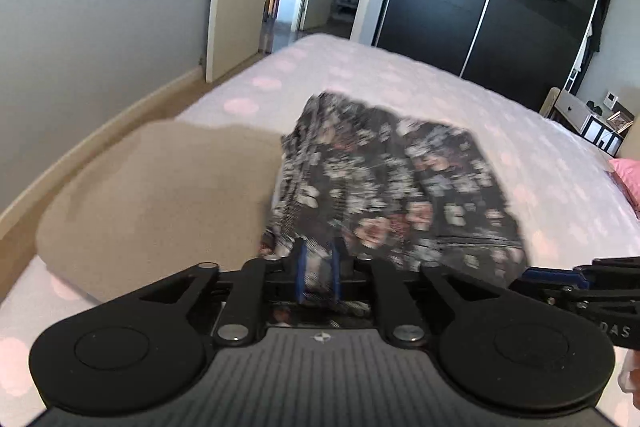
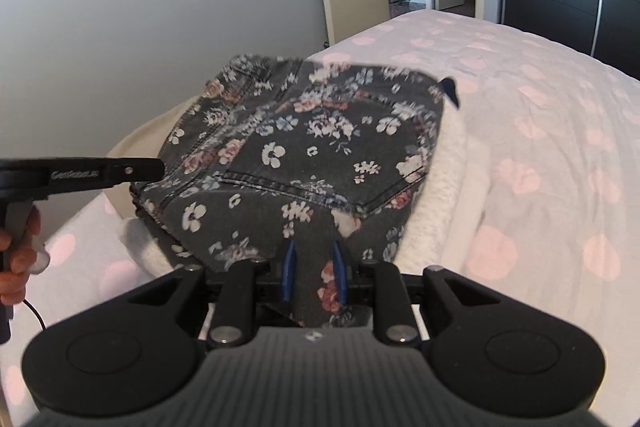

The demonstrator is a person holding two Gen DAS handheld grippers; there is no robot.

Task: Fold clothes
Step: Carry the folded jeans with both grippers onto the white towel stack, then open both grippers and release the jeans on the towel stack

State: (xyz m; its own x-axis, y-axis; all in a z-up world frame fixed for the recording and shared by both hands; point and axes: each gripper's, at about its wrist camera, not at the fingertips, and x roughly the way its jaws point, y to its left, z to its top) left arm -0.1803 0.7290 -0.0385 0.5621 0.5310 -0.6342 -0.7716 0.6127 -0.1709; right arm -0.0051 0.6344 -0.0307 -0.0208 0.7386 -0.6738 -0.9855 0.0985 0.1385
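A dark denim garment with a flower print point(image 1: 384, 187) is folded and lies over a stack on the bed. My left gripper point(image 1: 318, 269) is shut on its near edge, with the cloth pinched between the blue pads. My right gripper point(image 2: 314, 273) is shut on the garment point(image 2: 304, 155) at its near hem, a back pocket just ahead of it. In the right wrist view, the left gripper point(image 2: 158, 169) comes in from the left at the garment's left edge. The right gripper point(image 1: 536, 273) shows at the right edge of the left wrist view.
A white knitted piece point(image 2: 448, 187) lies under the floral garment, and a beige piece point(image 1: 160, 195) lies to its left. The bed cover point(image 2: 540, 107) is white with pink dots. A pink pillow point(image 1: 628, 175), a grey wall, an open door and dark wardrobe doors surround the bed.
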